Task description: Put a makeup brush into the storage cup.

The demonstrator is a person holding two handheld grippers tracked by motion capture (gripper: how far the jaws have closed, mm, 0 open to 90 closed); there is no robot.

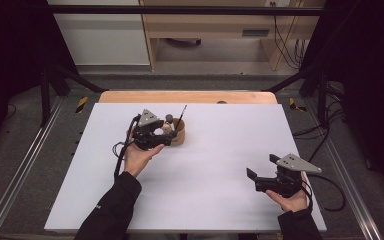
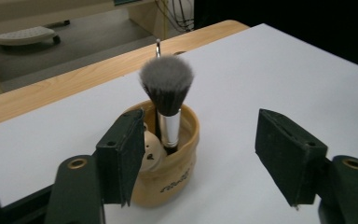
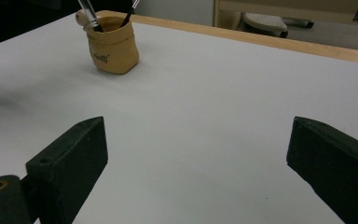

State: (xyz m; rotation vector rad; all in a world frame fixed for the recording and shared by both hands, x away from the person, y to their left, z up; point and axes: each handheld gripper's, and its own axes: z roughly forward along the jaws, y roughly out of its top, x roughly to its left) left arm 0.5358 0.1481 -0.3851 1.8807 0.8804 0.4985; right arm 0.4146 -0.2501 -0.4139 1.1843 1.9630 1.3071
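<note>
A tan pouch-shaped cup (image 1: pixel 179 136) stands on the white table top (image 1: pixel 210 165), left of centre. In it stand a fluffy grey-tipped makeup brush (image 2: pixel 167 84), a thin dark-handled brush (image 1: pixel 181 114) and a beige rounded piece (image 2: pixel 150 149). My left gripper (image 1: pixel 167 135) is right at the cup's near side. Its jaws are open, one jaw just in front of the cup wall and the other out over the table, with nothing pressed between them (image 2: pixel 200 126). My right gripper (image 1: pixel 261 167) rests open near the front right, far from the cup (image 3: pixel 113 46), with bare table between its jaws (image 3: pixel 198 135).
A wooden strip (image 1: pixel 187 96) runs along the table's far edge. Beyond it are the floor and a wooden desk (image 1: pixel 215 25). Metal rails (image 1: pixel 20 165) flank the table. Cables trail from both grippers.
</note>
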